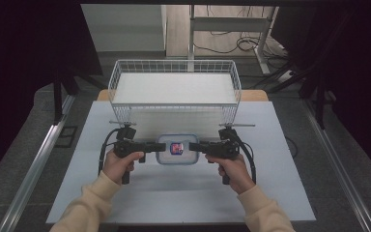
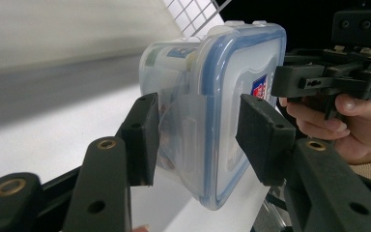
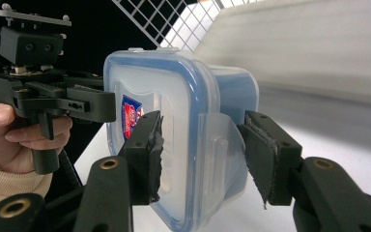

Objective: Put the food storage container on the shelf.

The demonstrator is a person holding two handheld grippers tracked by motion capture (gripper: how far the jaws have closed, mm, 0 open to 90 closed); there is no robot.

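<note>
I hold a clear plastic container (image 1: 176,149) with a blue-rimmed lid between my two tools, above the white desk (image 1: 183,193). My left tool (image 2: 198,135) grips its left end, jaws about half closed and pressing on the side latch and the lid. My right tool (image 3: 200,154) clamps the opposite end the same way, pads tight on lid and latch. Just beyond both tools stands a white wire basket (image 1: 174,87).
</note>
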